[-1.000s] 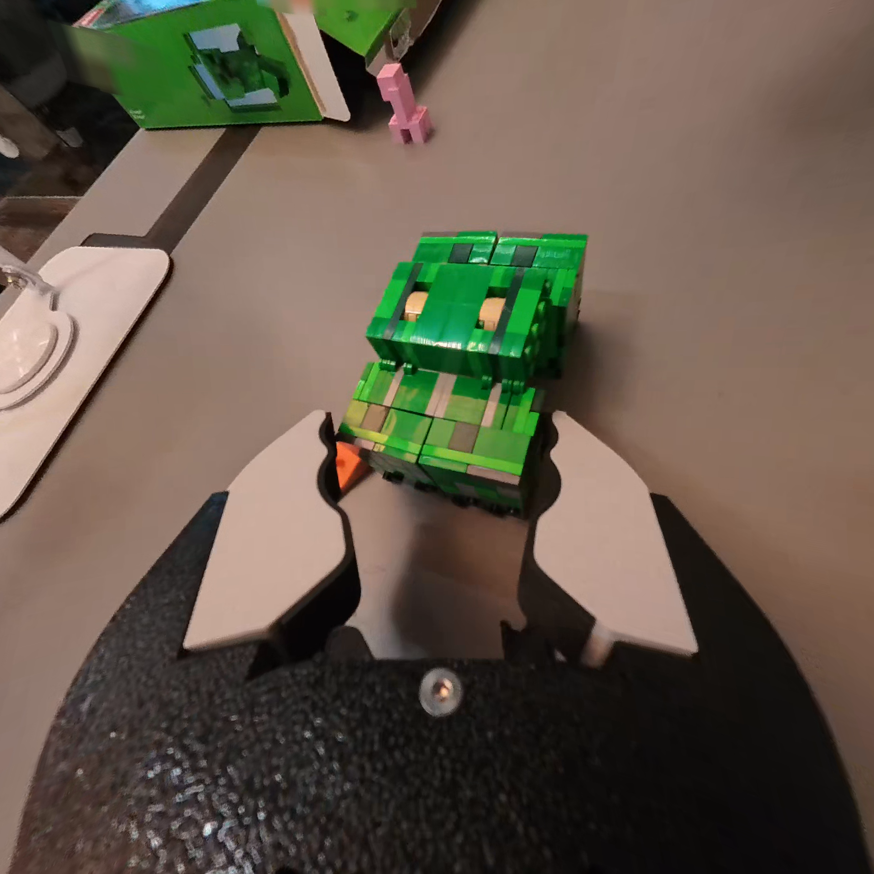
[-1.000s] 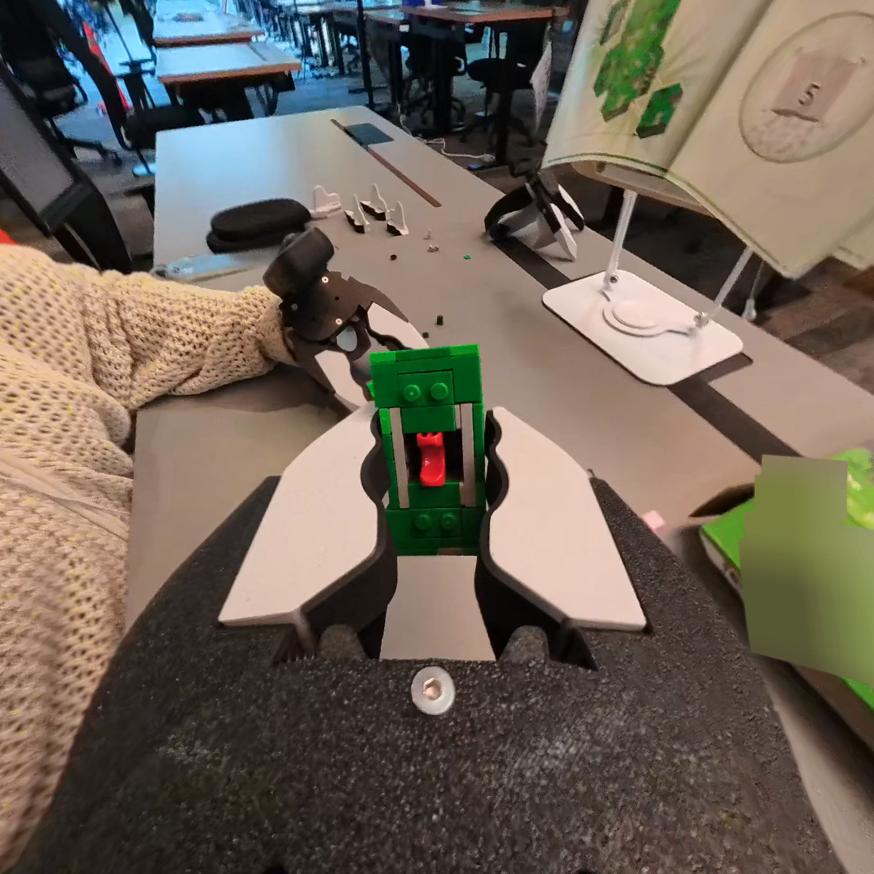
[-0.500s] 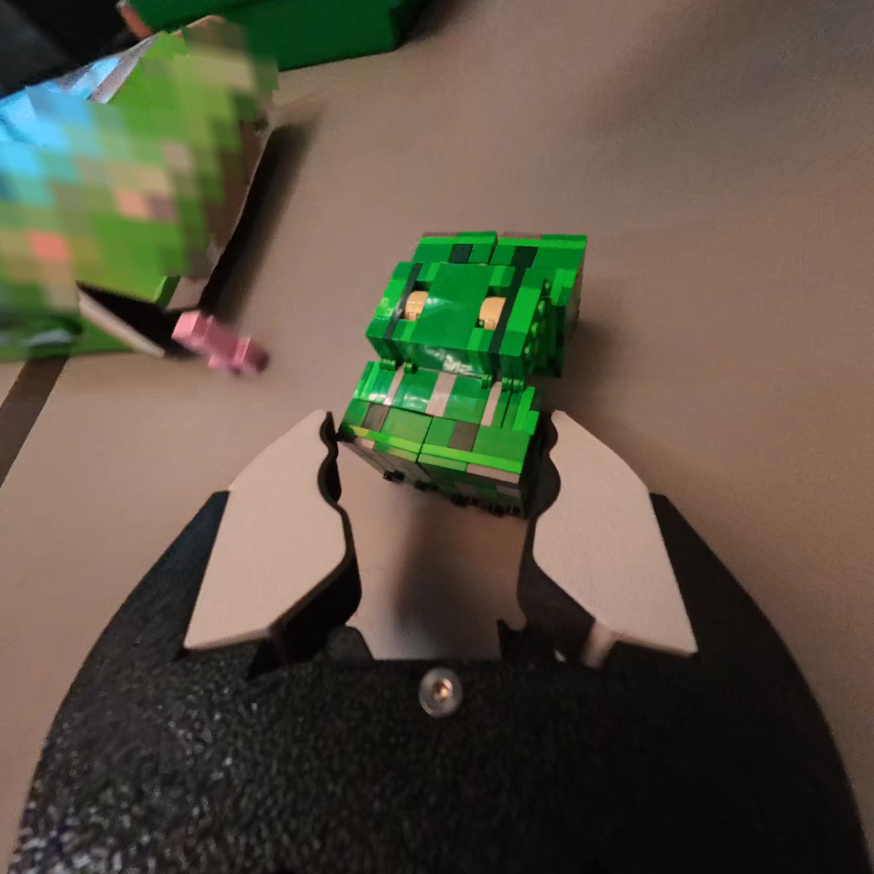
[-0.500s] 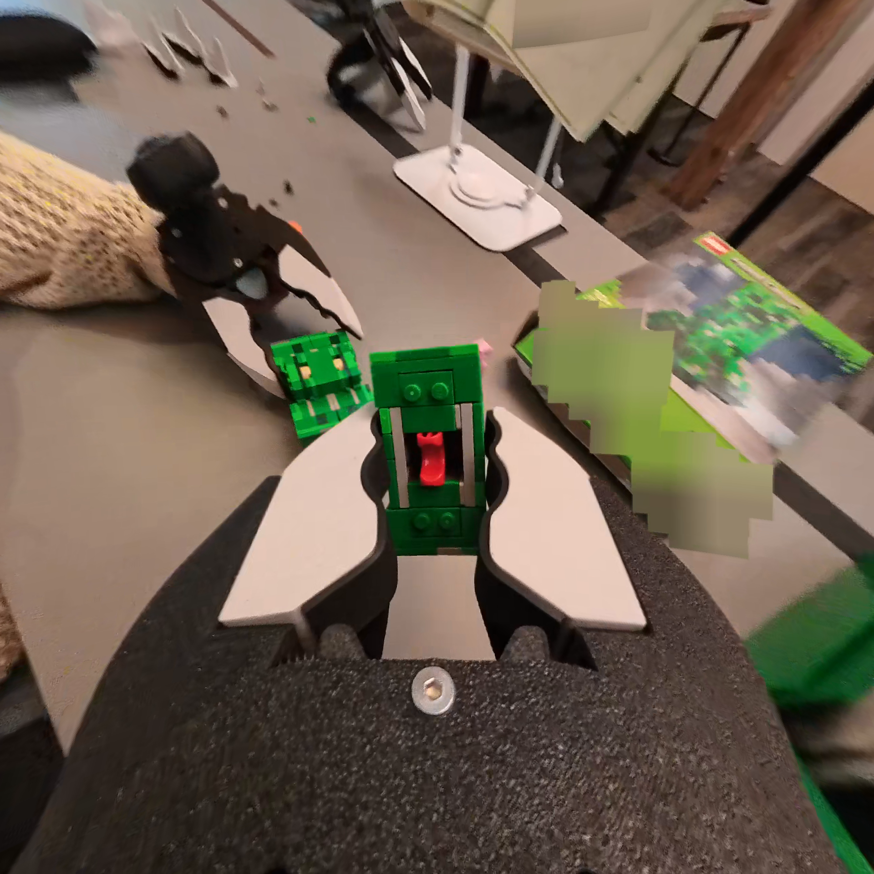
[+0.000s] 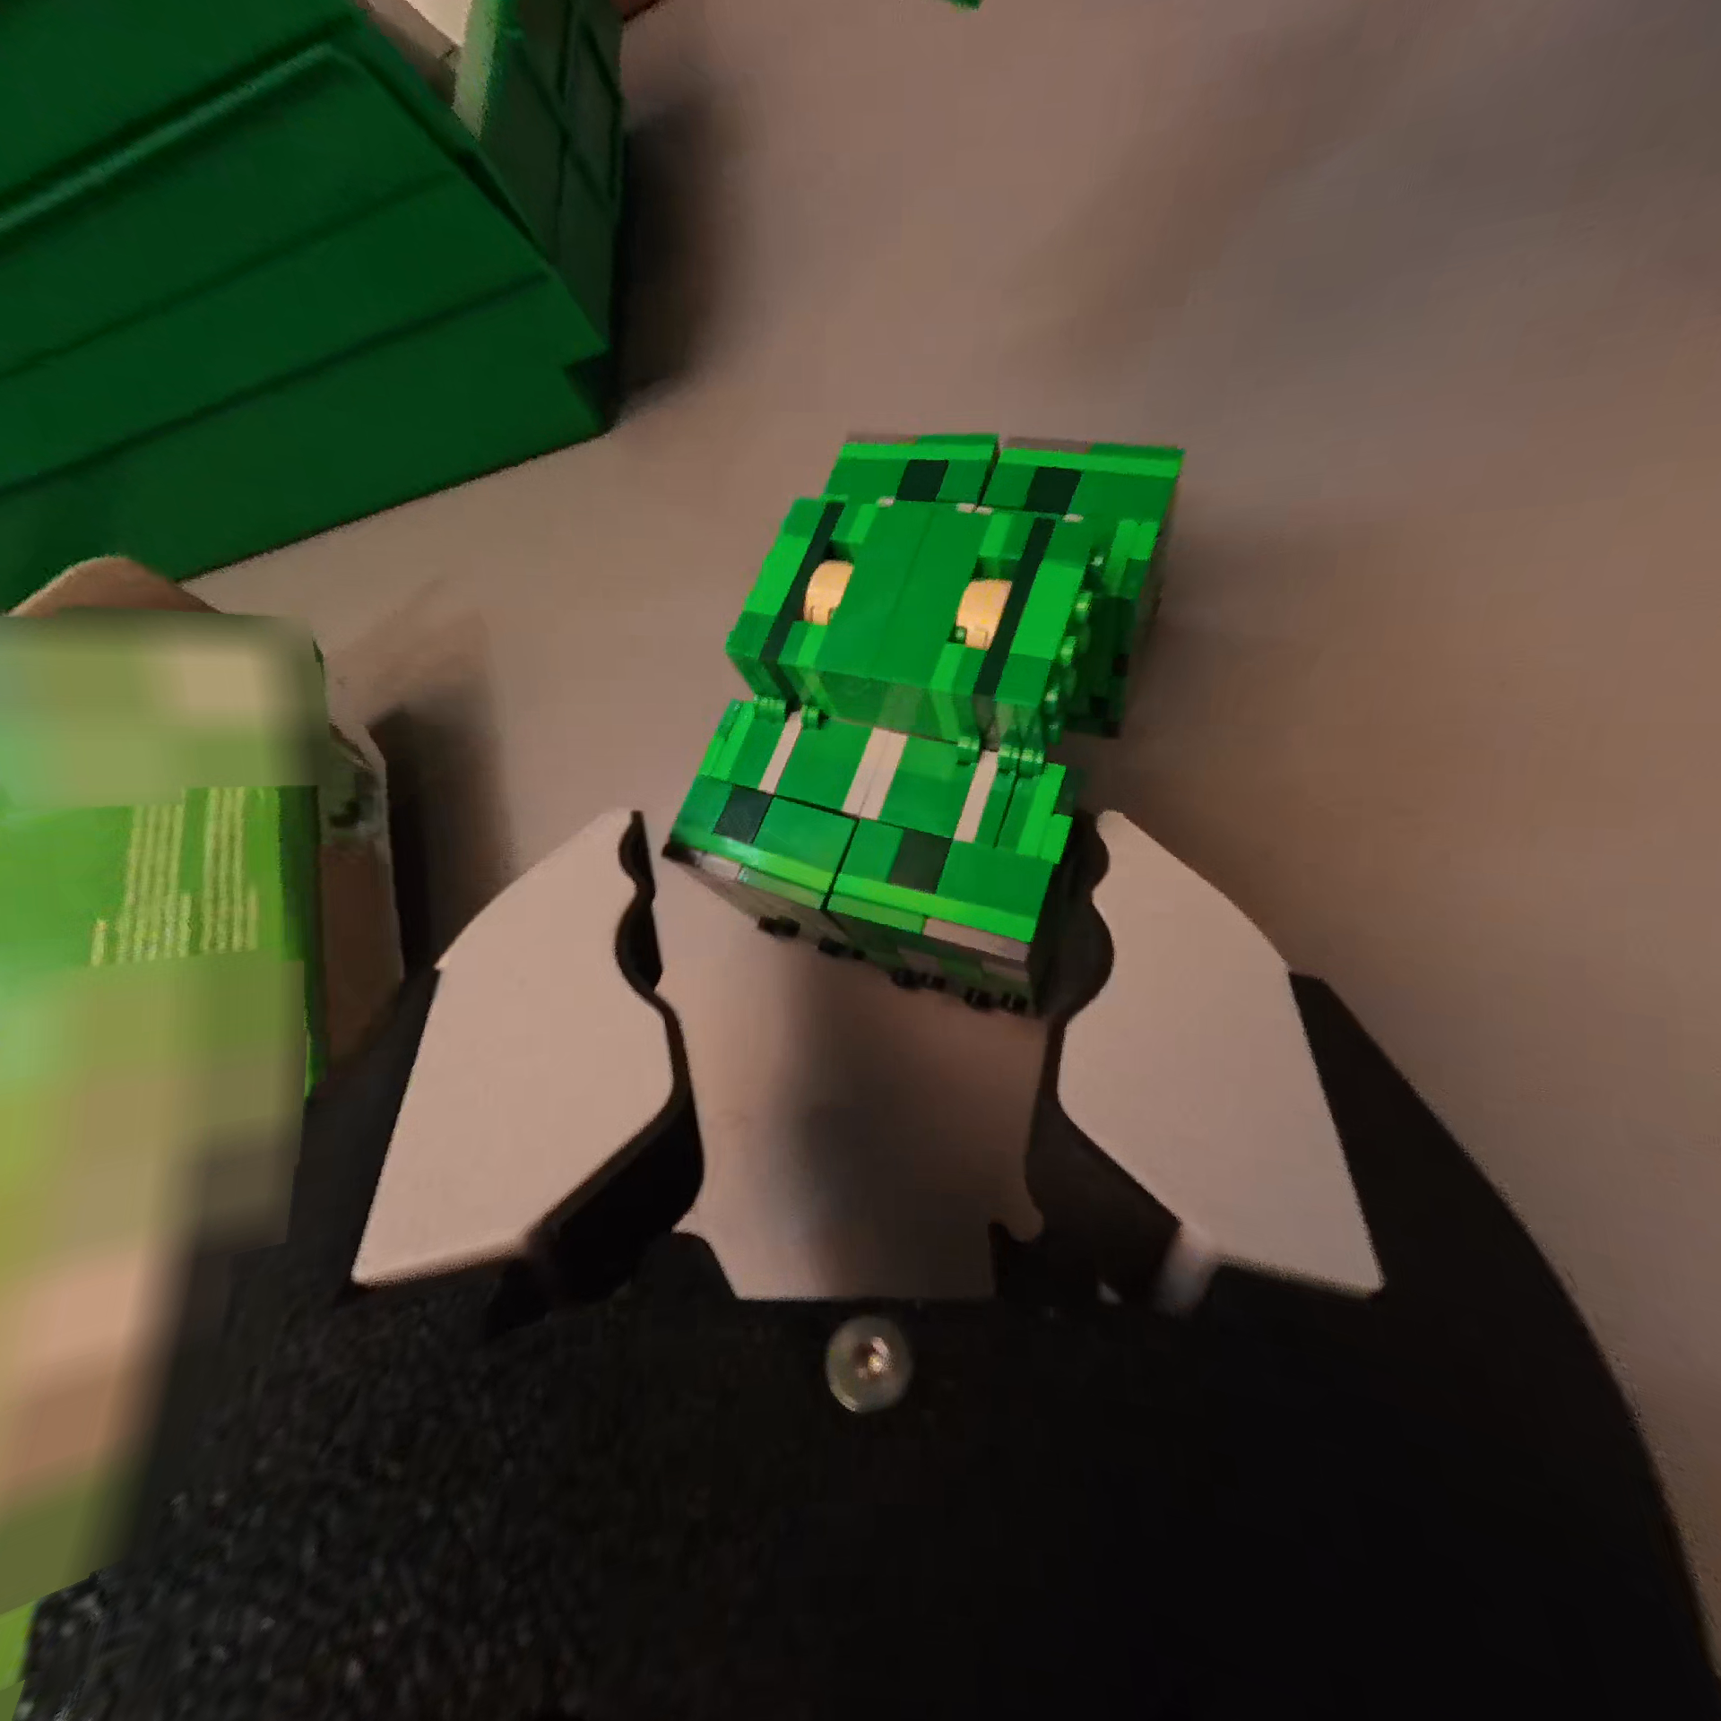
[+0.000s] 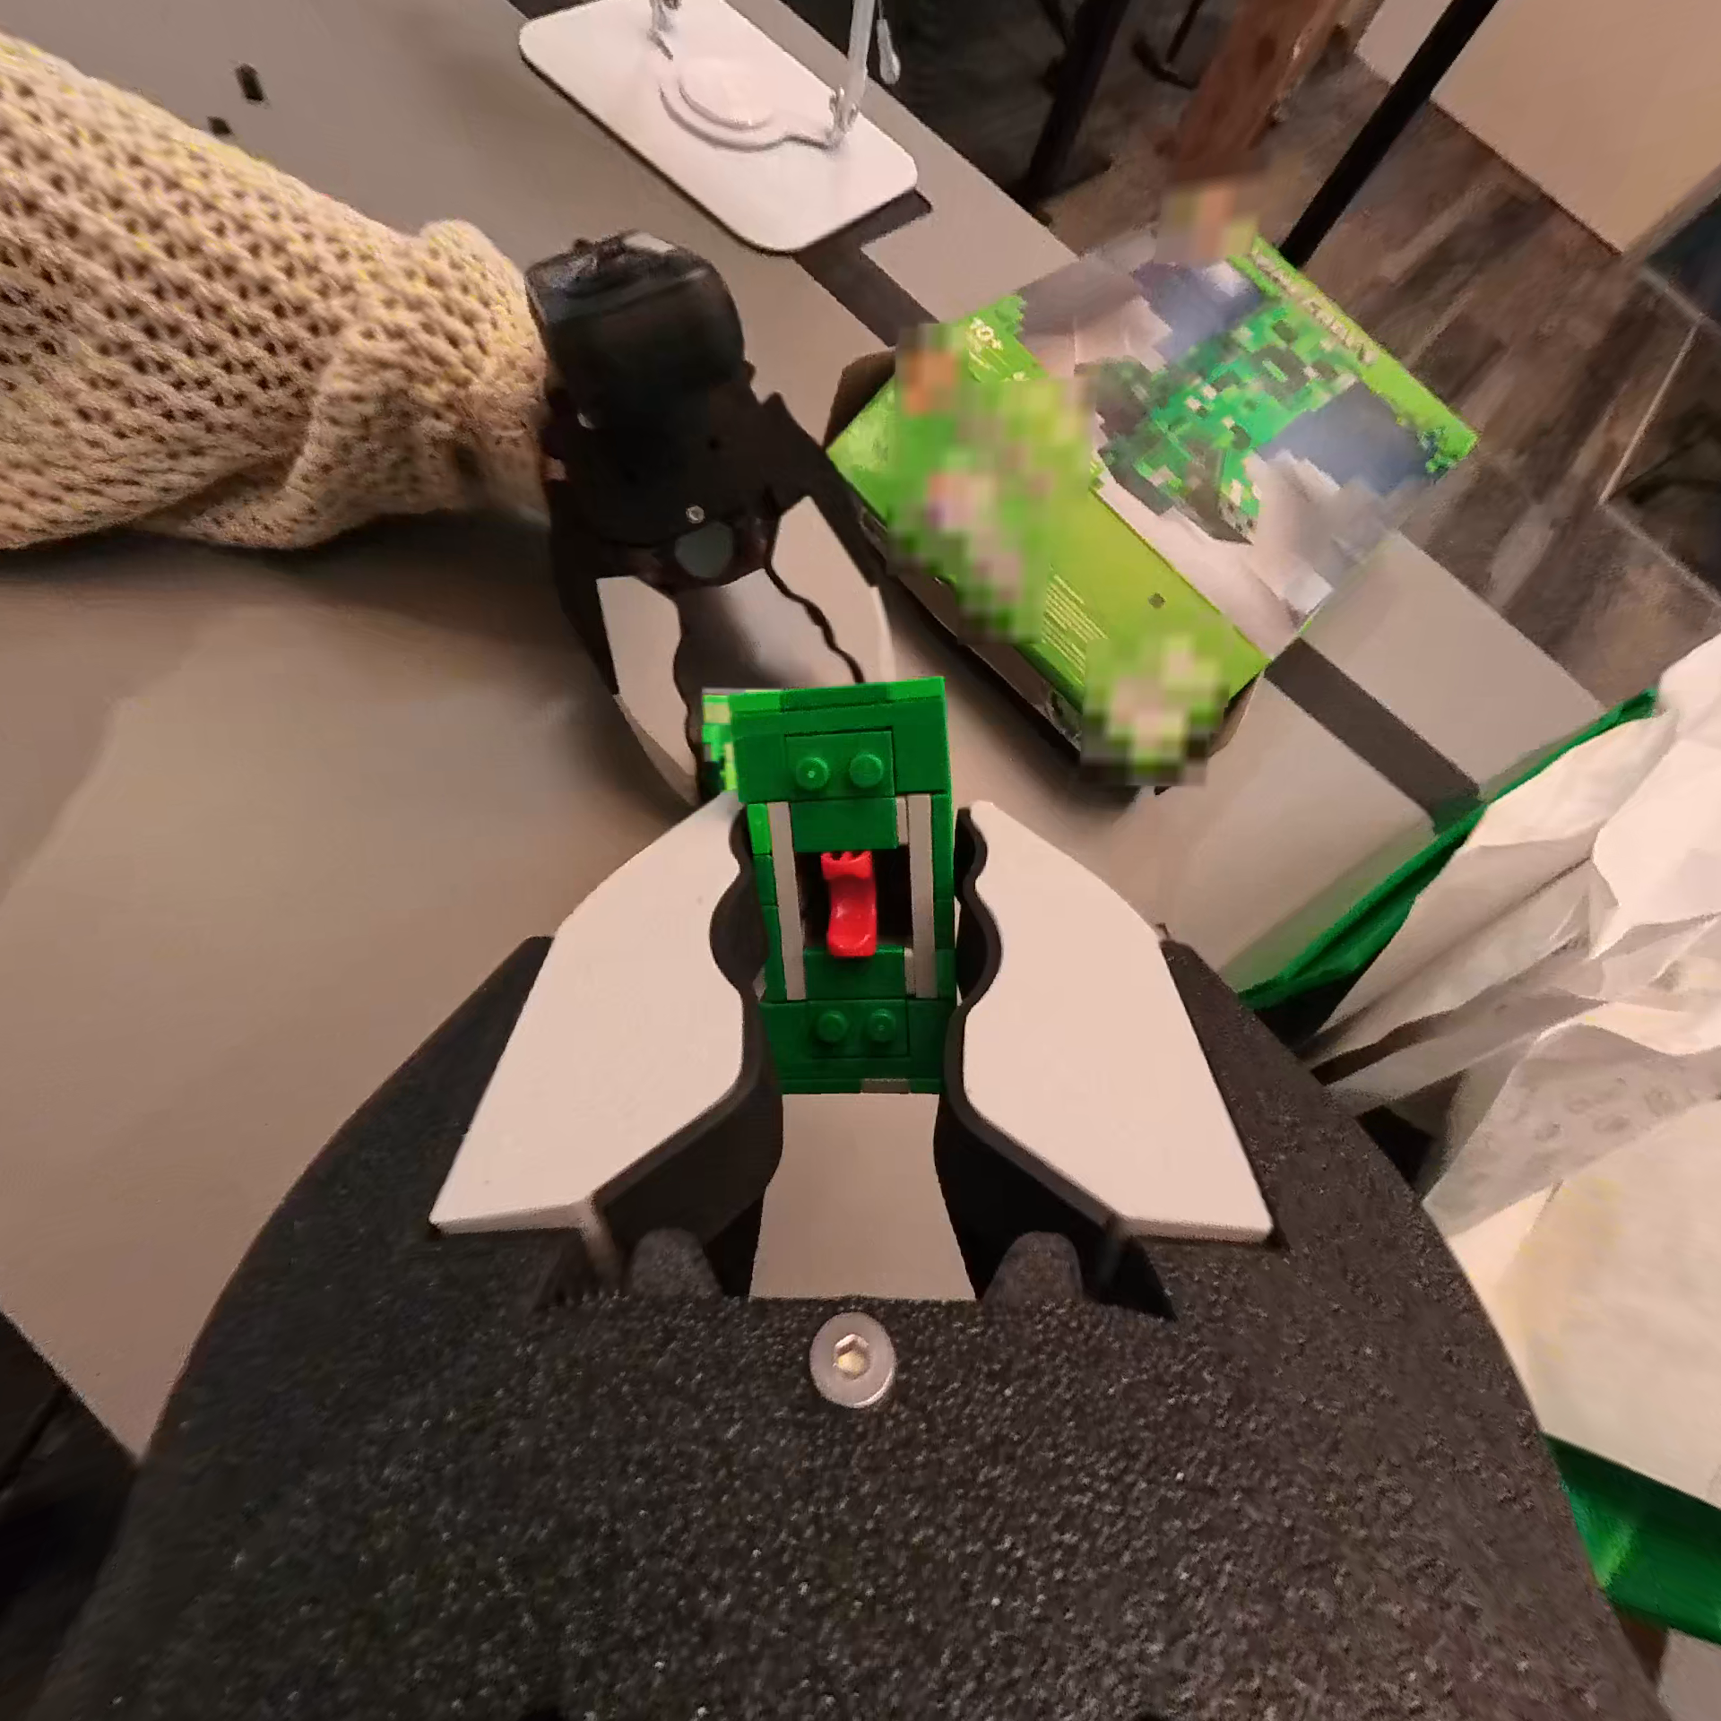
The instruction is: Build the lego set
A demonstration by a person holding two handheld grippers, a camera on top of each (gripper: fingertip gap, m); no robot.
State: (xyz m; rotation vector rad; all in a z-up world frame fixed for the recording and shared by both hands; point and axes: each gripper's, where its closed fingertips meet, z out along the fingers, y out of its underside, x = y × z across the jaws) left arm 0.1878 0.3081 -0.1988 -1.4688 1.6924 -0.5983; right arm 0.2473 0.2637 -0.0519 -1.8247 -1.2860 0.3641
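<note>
My left gripper [image 5: 866, 885] is shut on the near end of a green lego body [image 5: 931, 670] with two tan studs, held over the grey table [image 5: 1350, 326]. My right gripper [image 6: 852, 838] is shut on a narrow green lego block [image 6: 838, 773] with a red lever in its slot. In the right wrist view the left gripper [image 6: 745, 643] sits just beyond this block, held by a hand in a beige knit sleeve [image 6: 233, 354]. The block hides most of the green body; only a sliver [image 6: 715, 736] shows at its left.
The green lego box [image 6: 1164, 484] lies right of the left gripper and close on the left in the left wrist view [image 5: 158, 931]. More green packaging [image 5: 279, 233] is beyond. Crumpled white paper [image 6: 1537, 978] lies in a green bag. A white stand base [image 6: 726, 121] is far. The left gripper's tips are roughly 15 cm from the right gripper's.
Both grippers have swung toward the lego box, still holding their pieces. The right gripper's block has come close to the left gripper's green body. The pink figure has left the left view.
</note>
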